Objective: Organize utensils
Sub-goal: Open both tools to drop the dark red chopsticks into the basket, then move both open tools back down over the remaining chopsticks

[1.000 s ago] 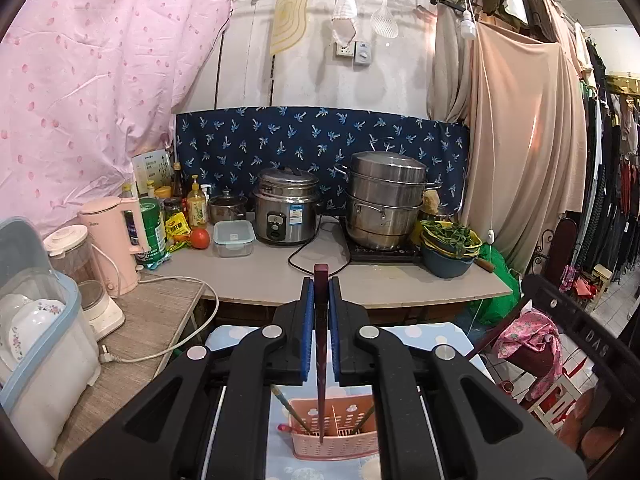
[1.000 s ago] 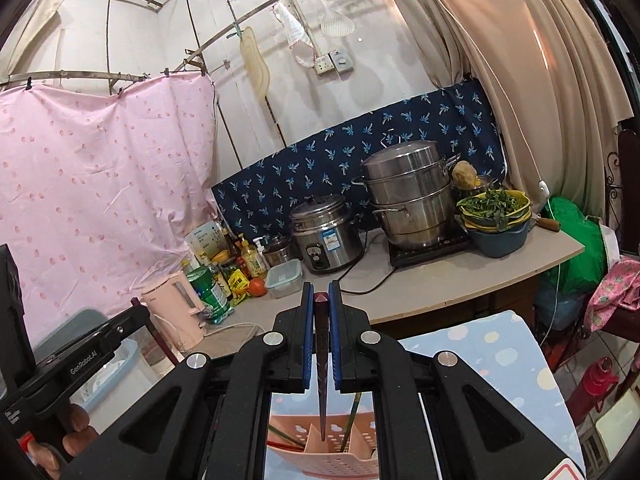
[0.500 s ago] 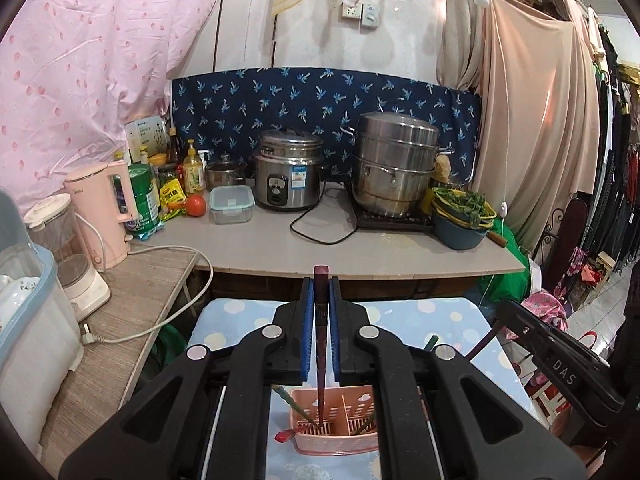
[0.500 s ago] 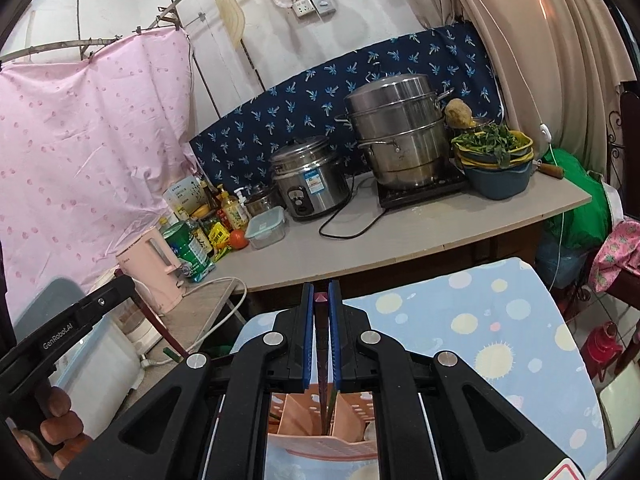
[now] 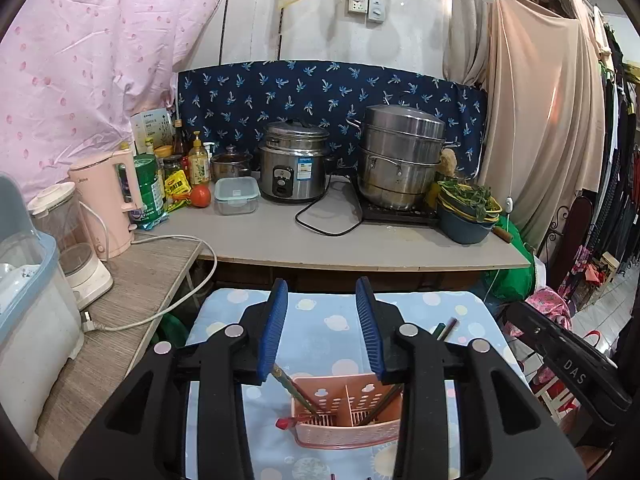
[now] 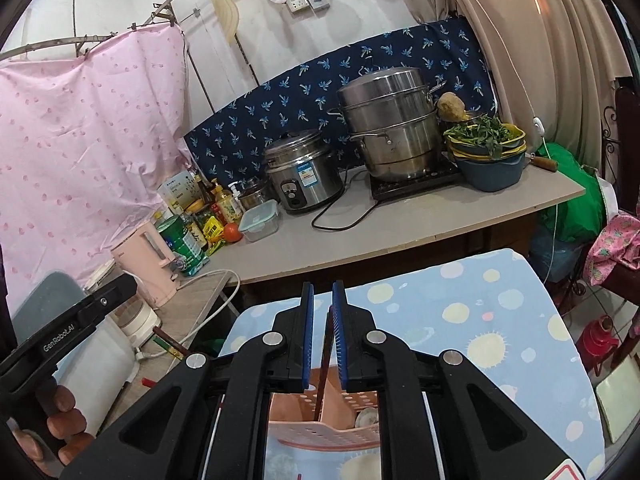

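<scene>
Left wrist view: the left tool [image 5: 322, 332] has just been opening, and its blue pads now stand apart with nothing between them. The dark red chopstick it carried a moment ago is gone from the gap, so by my reading it has dropped into the pink utensil caddy [image 5: 347, 412] just below and ahead of the tips. Chopsticks [image 5: 298, 390] lean in the caddy's left compartment, others in its right. That delivery looks done.

Beyond the tool, the caddy sits on a light blue dotted cloth [image 5: 320, 328] covering the desk; further ahead a grey counter [image 5: 360, 244] carries a rice cooker [image 5: 294, 168] and a steel steamer pot [image 5: 400, 156].

Right wrist view: the right tool [image 6: 321, 336] has its pads nearly together, a narrow gap showing (it has barely eased), with a dark chopstick [image 6: 325, 356] between them, its lower end inside the caddy [image 6: 320, 428] directly beneath. Whether the pads press on it I cannot tell. To the tool's left, a hand [image 6: 56, 428] grips the other handle.
</scene>
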Action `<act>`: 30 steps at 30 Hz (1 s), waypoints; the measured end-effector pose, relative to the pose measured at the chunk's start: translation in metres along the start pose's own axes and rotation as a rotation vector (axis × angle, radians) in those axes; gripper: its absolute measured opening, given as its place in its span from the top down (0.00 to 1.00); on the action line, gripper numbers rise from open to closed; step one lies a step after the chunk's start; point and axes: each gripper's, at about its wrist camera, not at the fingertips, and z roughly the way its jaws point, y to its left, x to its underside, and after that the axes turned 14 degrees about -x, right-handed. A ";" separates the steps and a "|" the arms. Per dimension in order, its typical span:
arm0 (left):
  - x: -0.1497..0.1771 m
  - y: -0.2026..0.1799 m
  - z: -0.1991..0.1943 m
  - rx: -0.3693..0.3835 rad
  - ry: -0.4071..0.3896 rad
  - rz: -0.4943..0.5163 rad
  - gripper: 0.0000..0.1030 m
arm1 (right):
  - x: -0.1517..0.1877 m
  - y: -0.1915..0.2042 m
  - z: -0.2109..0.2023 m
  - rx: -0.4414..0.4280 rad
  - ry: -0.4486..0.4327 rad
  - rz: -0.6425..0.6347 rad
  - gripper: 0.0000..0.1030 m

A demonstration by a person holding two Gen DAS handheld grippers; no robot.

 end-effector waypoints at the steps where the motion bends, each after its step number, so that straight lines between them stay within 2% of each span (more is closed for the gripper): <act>1: 0.000 0.000 -0.002 0.001 0.000 0.000 0.66 | 0.000 0.001 -0.002 -0.003 0.000 0.000 0.89; 9: 0.011 0.005 -0.020 0.003 0.007 0.004 0.65 | 0.017 0.010 -0.024 -0.024 0.028 -0.009 0.88; 15: 0.037 0.008 -0.039 0.019 0.035 0.025 0.65 | 0.048 0.012 -0.042 -0.027 0.086 0.001 0.87; 25: 0.111 0.013 -0.047 0.026 0.184 0.067 0.65 | 0.130 0.006 -0.069 -0.005 0.254 0.034 0.87; 30: 0.156 0.018 -0.043 0.018 0.289 0.085 0.65 | 0.178 0.008 -0.078 0.024 0.350 0.022 0.87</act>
